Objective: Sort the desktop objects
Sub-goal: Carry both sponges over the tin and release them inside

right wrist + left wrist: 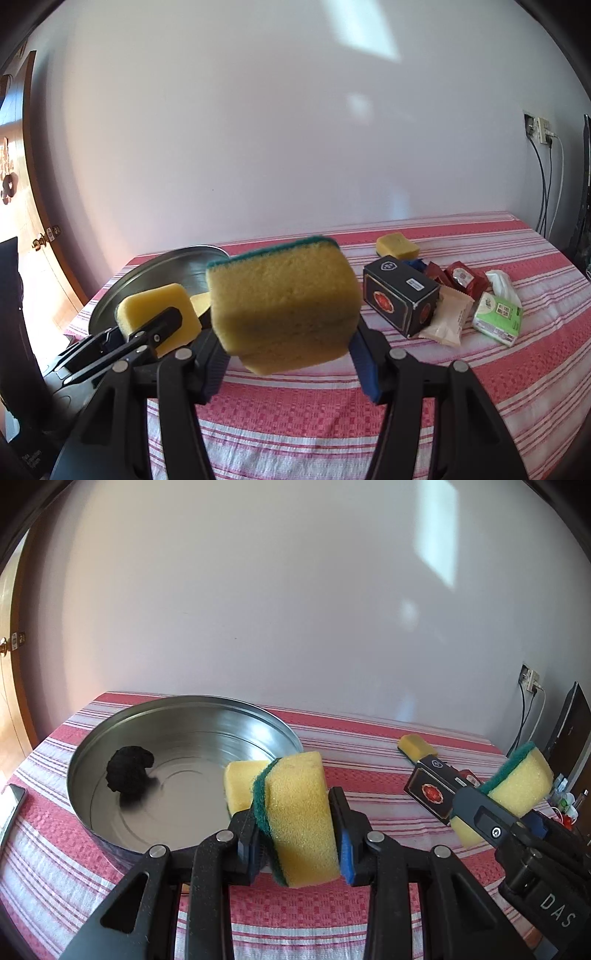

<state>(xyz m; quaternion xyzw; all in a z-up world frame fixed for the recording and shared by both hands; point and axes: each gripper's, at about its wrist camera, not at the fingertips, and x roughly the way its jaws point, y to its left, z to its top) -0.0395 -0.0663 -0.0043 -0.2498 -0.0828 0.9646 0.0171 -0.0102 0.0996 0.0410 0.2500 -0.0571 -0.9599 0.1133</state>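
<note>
A round metal tray (110, 734) sits on the left part of a cloth-covered table (369, 738), with a small dark object (129, 771) lying inside it. To its right, near the table's back edge, lies a sponge (397, 245). Just in front of that sponge stands a box (400, 295), and right of the box lie several packets (463, 278) and a tissue pack (496, 317).

Room in a home, table under a red-and-white striped cloth (461, 387) against a plain pale wall (258, 129), wooden door with brass knob (3, 646) at left, wall socket with cables (541, 129), tissue pack (498, 321), snack packets (463, 278)
</note>
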